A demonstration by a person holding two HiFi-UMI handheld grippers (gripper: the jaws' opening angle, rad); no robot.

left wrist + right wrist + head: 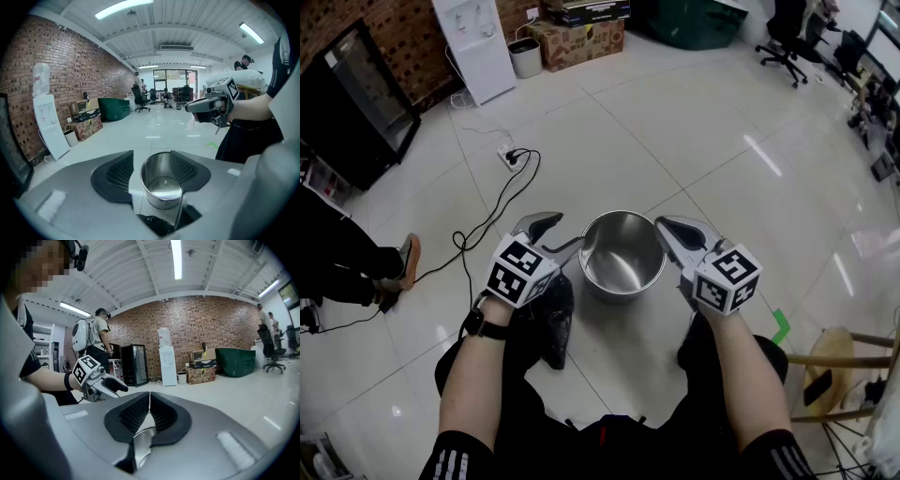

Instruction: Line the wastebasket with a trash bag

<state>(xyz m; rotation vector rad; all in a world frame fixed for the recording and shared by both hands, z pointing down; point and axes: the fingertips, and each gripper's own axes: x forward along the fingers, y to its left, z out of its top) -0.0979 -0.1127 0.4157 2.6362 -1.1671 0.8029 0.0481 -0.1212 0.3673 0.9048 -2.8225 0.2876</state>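
Note:
A shiny steel wastebasket (pixel 622 255) stands upright on the white tiled floor in front of my knees. It has no bag in it. A crumpled black trash bag (pixel 553 314) lies on the floor by my left knee. My left gripper (pixel 555 236) hangs at the basket's left rim, open, and in the left gripper view the wastebasket (pixel 161 185) shows between the spread jaws with the bag (pixel 157 225) just below. My right gripper (pixel 667 230) is at the basket's right rim, shut. Its pads (pixel 140 411) meet with nothing seen between them, and the steel rim (pixel 142 444) shows beneath.
A black cable (pixel 492 220) runs from a power strip (pixel 510 153) across the floor at the left. A wooden stool (pixel 844 361) stands at the right. A person's shoe (pixel 408 260) is at the left. Boxes (pixel 577 37) and a white cabinet (pixel 478 42) line the far brick wall.

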